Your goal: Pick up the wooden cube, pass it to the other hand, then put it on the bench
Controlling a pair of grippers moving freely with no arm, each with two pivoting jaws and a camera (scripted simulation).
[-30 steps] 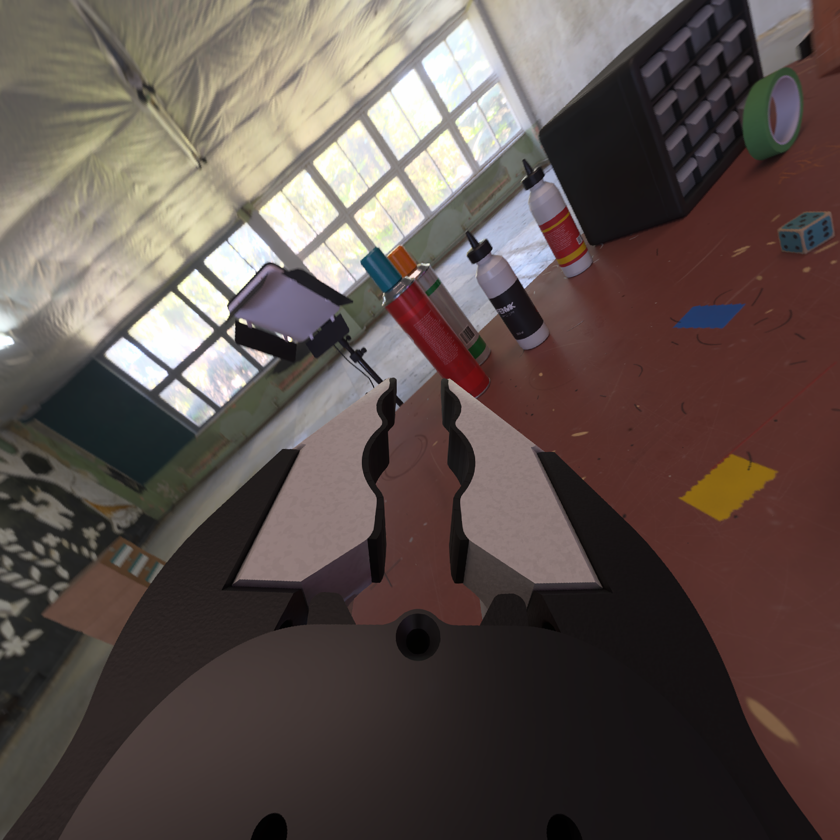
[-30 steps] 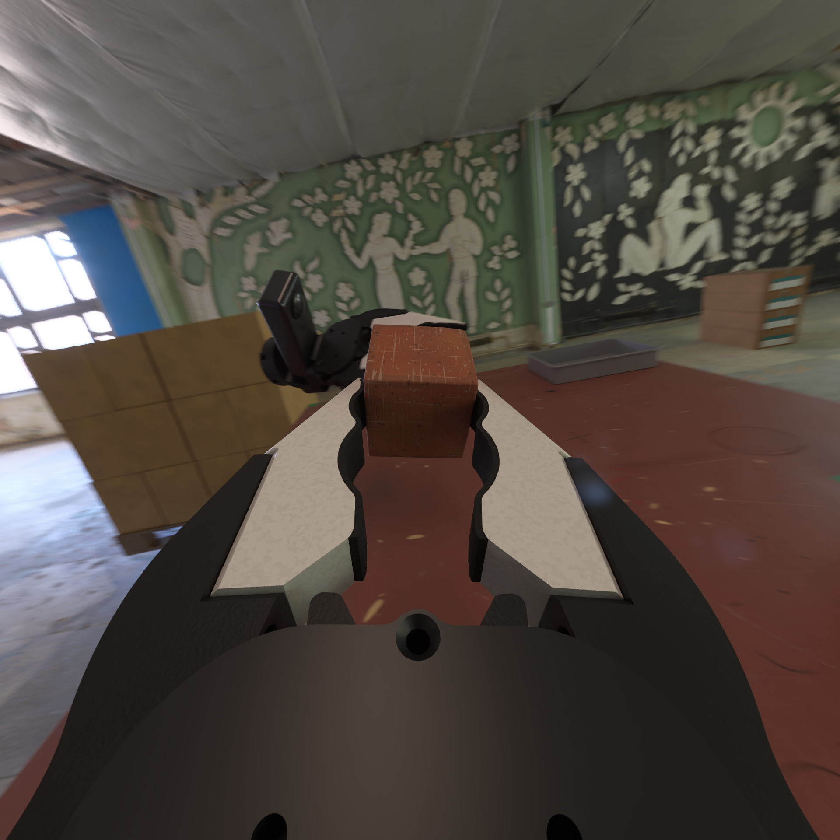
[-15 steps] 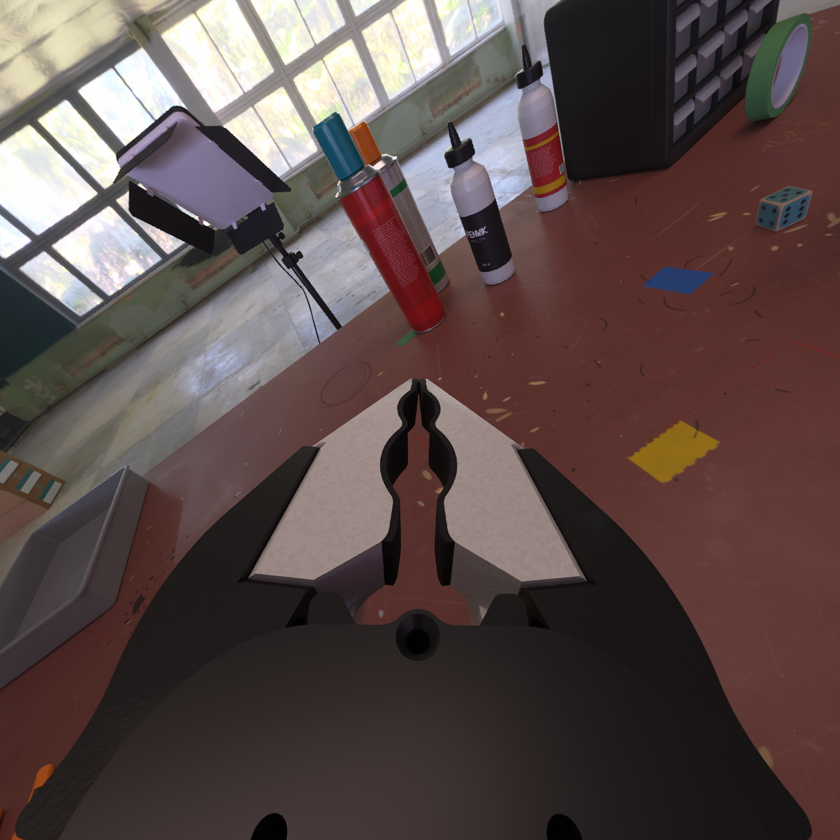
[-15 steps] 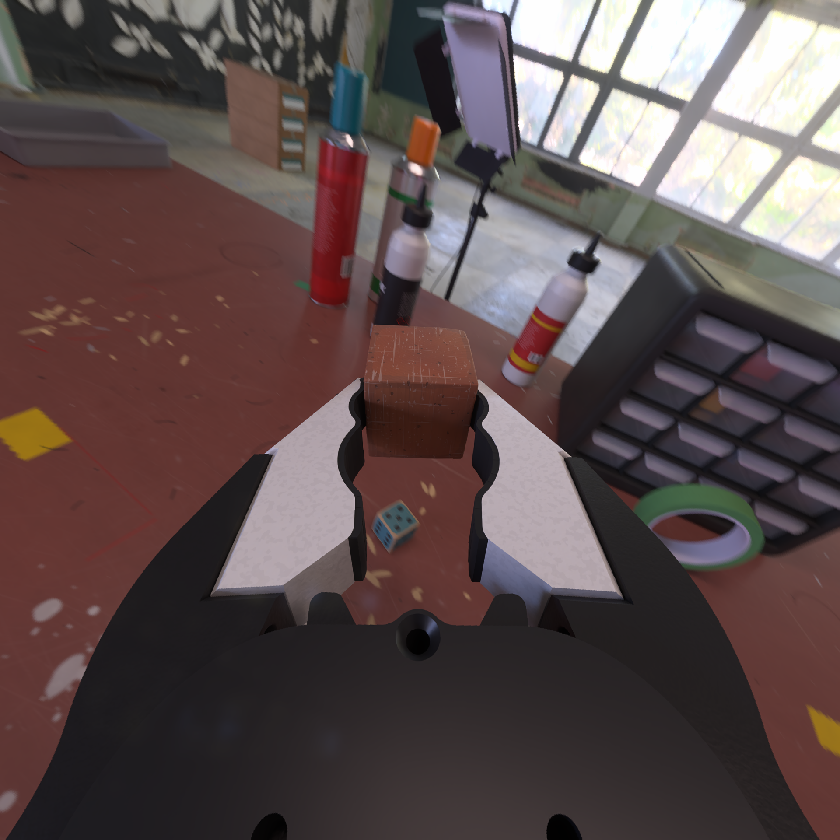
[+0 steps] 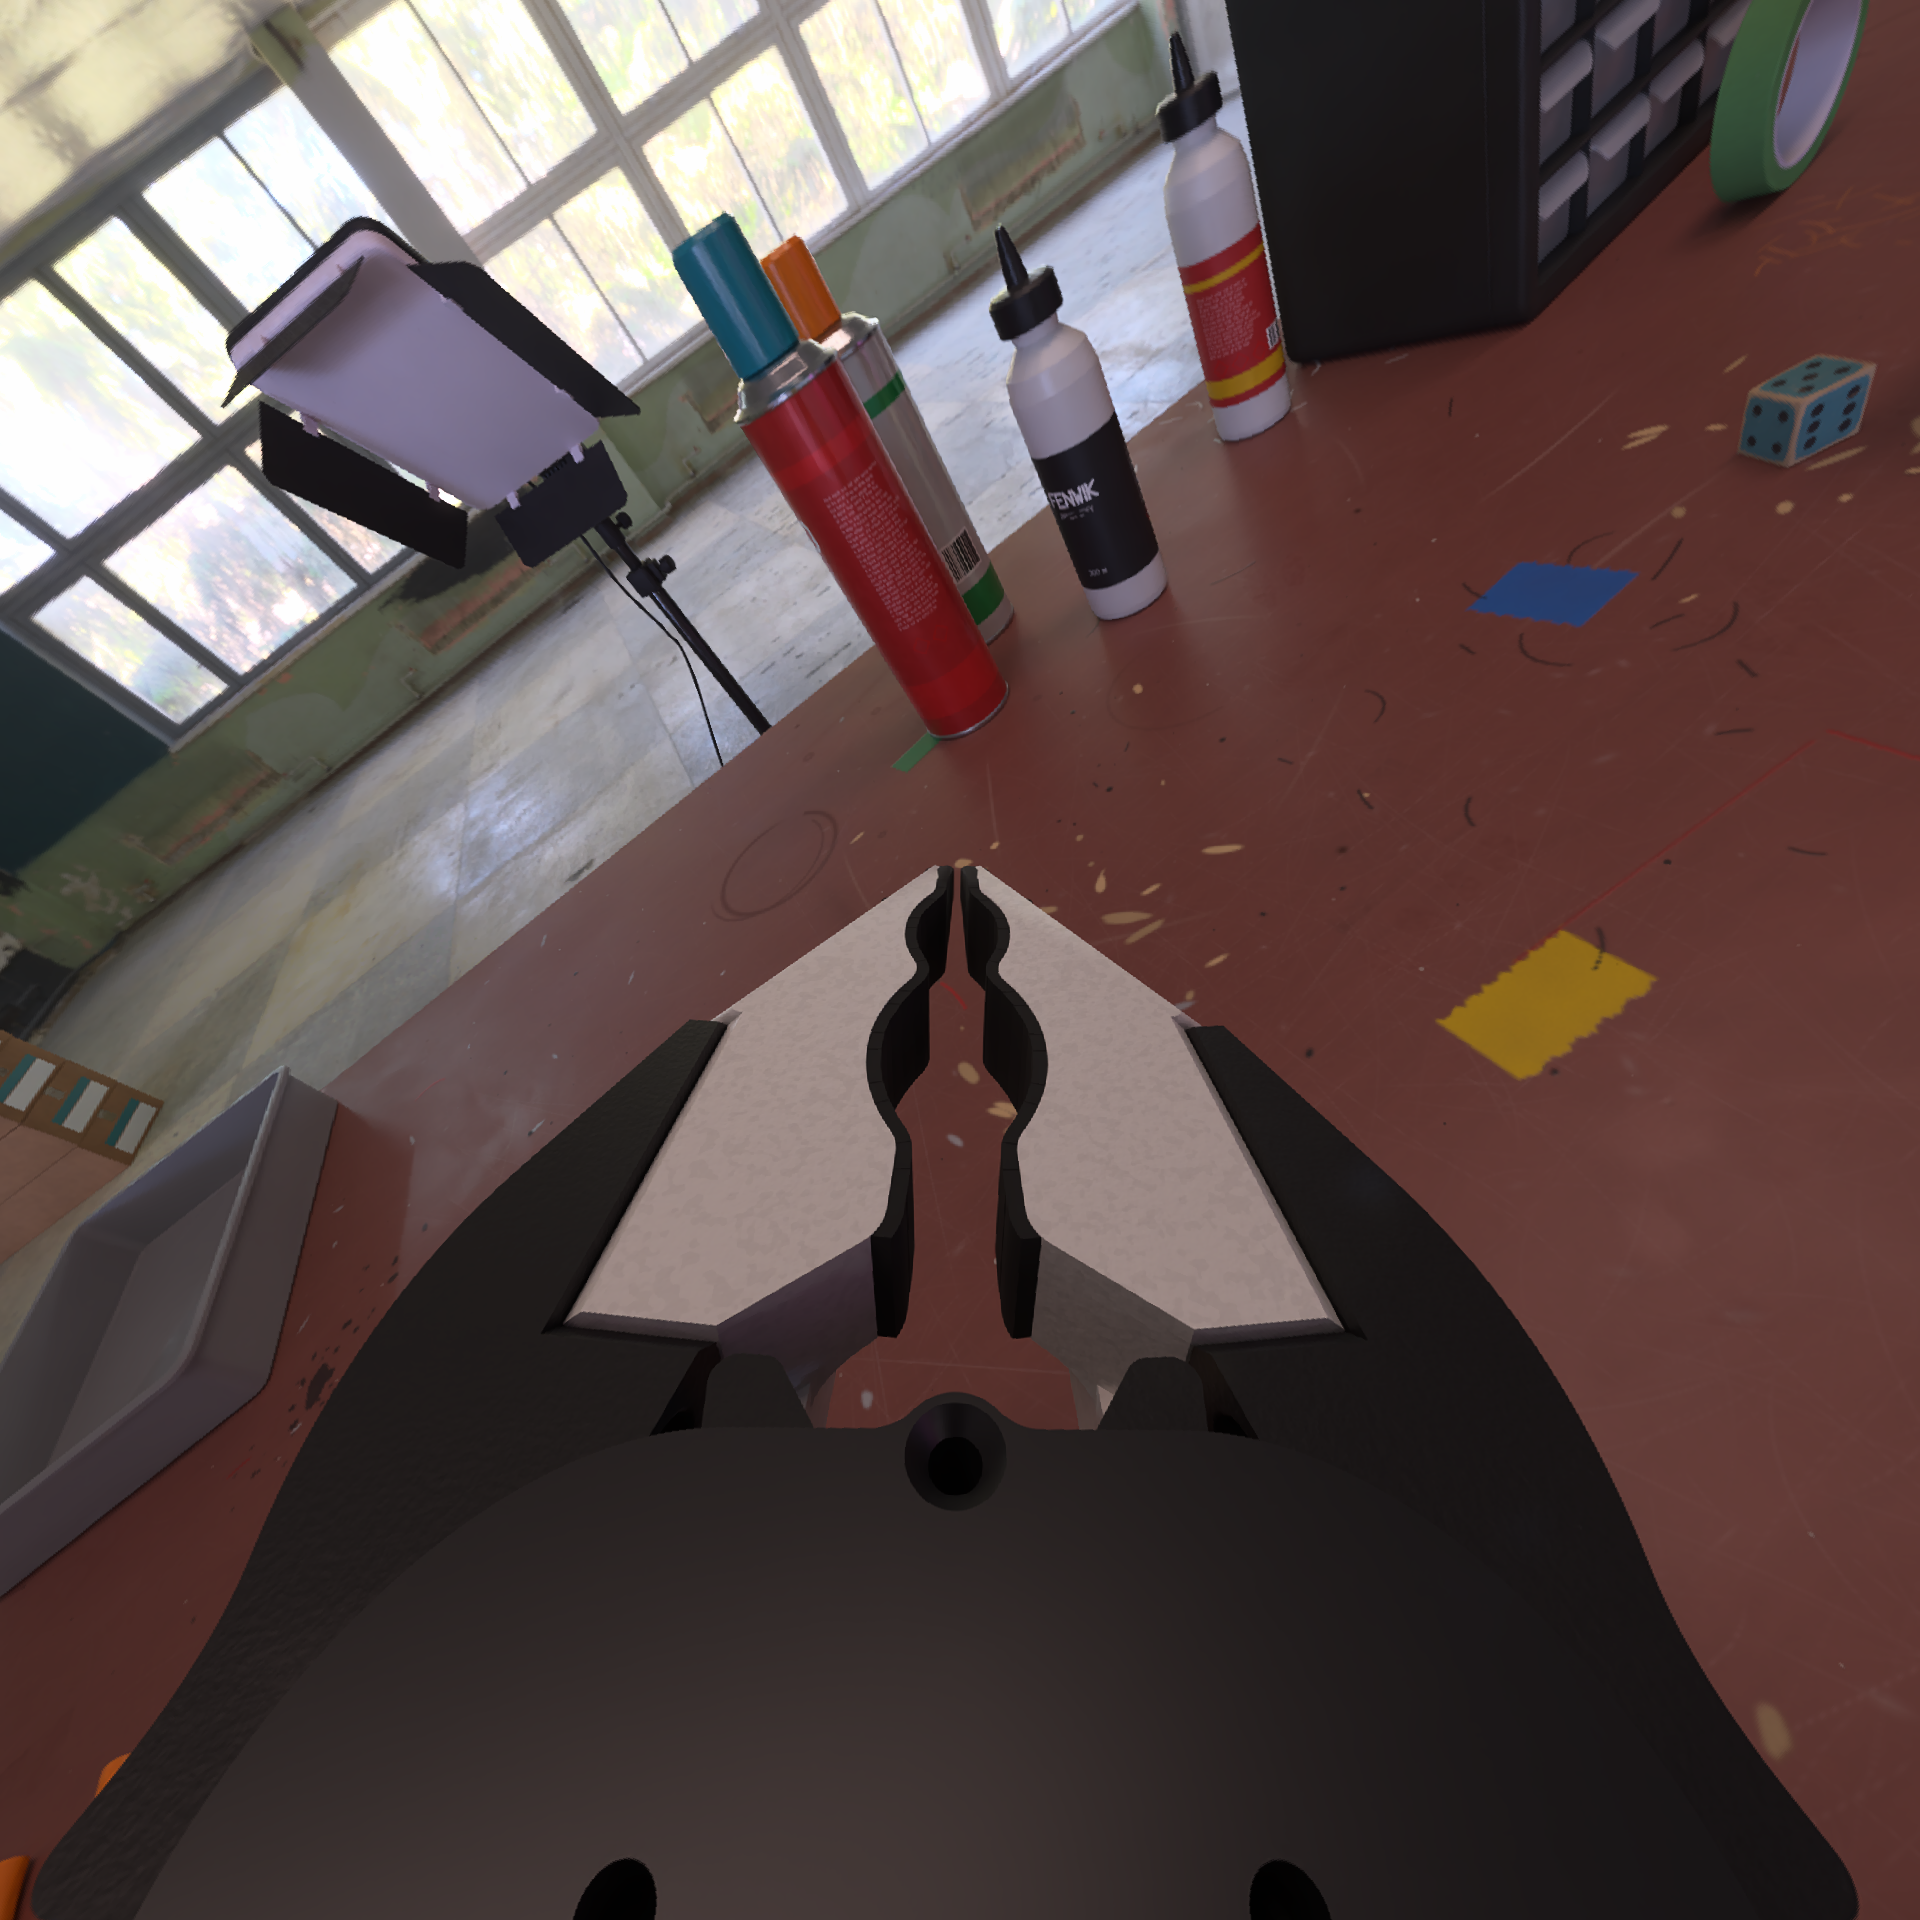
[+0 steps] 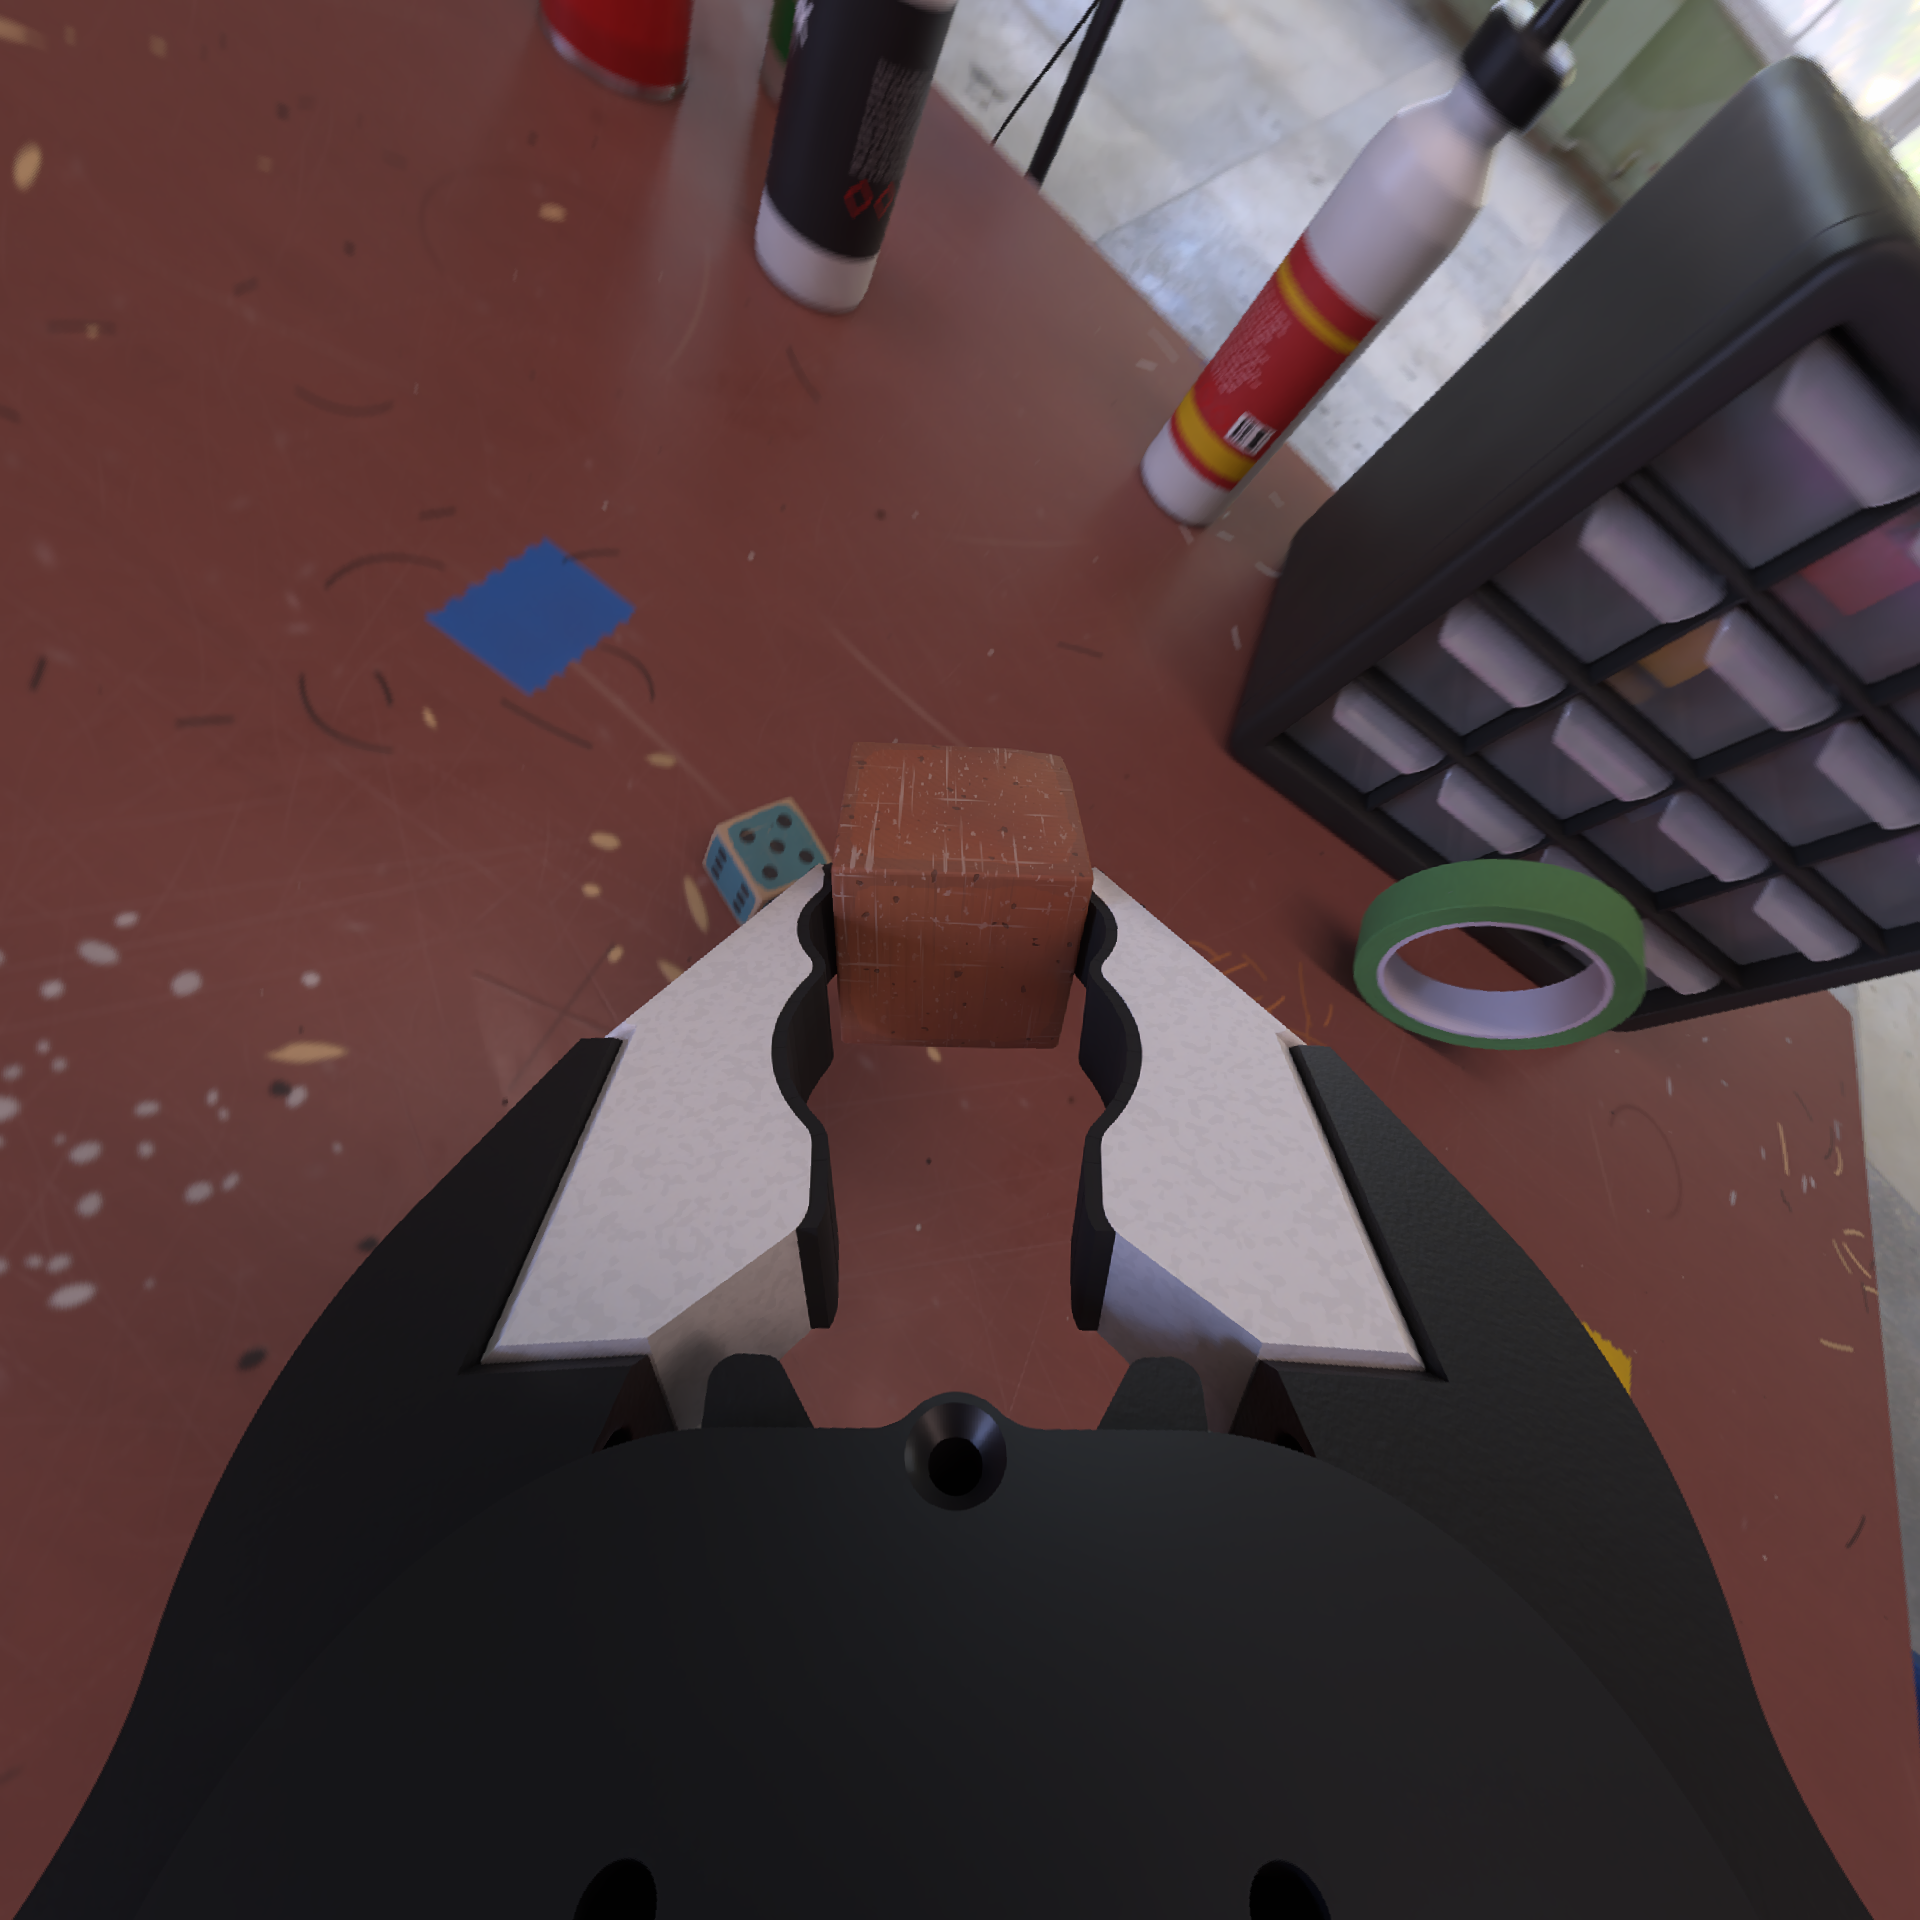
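Right wrist view shows the right gripper (image 6: 958, 914) with its jaws clamped on the wooden cube (image 6: 958, 896), which sits between the very tips of the two fingers and fills the gap there. Behind the cube the jaws stand apart, with bare bench (image 6: 312, 436) showing through. The cube is reddish-brown, with rounded edges, pale scratches and small dark specks across its top and near face. It is held above the bench rather than resting on it, as far as the angle lets me tell. Just beside its left edge, lower down on the bench, lies a small blue die (image 6: 764, 854). A roll of green tape (image 6: 1499, 954) lies flat to the right, against a black drawer cabinet (image 6: 1621, 665). A blue patch (image 6: 530, 613) marks the bench farther left.

Left wrist view shows the left gripper (image 5: 956, 875) with its jaws drawn together, the tips all but touching and nothing between them. It hangs over the bench (image 5: 1455, 1195), pointing toward a red spray can (image 5: 868, 530) and two white bottles standing near the bench edge. A grey tray (image 5: 135, 1288) sits at the left.
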